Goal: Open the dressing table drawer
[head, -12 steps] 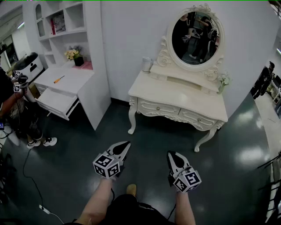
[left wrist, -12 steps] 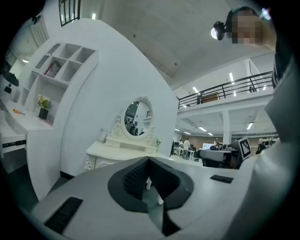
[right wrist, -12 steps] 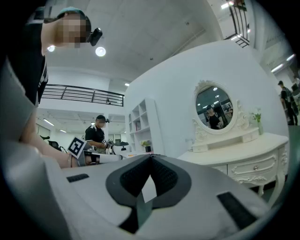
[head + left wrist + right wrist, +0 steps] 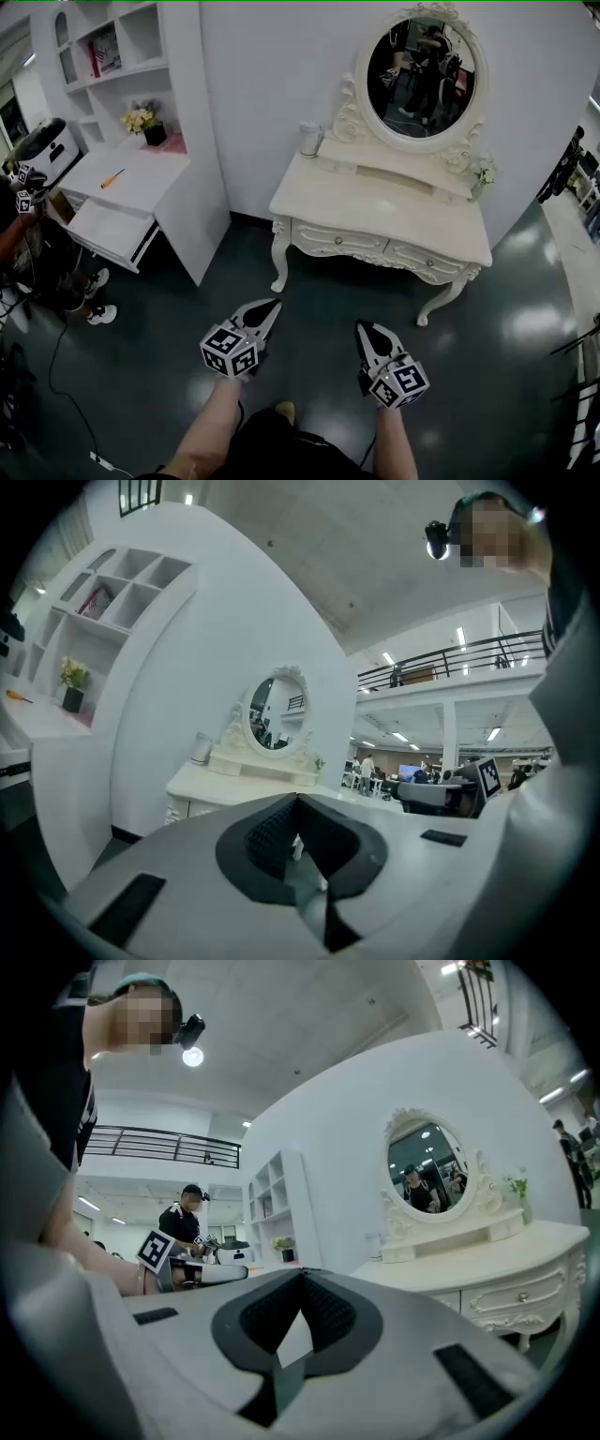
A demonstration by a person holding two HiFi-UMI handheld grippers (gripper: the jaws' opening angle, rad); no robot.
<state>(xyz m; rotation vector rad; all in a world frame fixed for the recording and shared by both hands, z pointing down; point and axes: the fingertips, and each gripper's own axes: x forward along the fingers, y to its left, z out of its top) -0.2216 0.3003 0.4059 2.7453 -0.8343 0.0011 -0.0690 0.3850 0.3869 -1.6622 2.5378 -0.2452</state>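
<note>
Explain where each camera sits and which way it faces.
Head view: on the person's head, looking steeply down at the dressing table; both forearms, left gripper and right gripper show.
Left gripper view: on the left gripper, level along its shut jaws toward the dressing table; their torso shows.
Right gripper view: on the right gripper, likewise; the left forearm shows.
Shared: both gripper views see the oval mirror.

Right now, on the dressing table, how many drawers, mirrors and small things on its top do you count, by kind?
Drawers: 2
Mirror: 1
Container: 1
Small plant: 1
Total: 5
</note>
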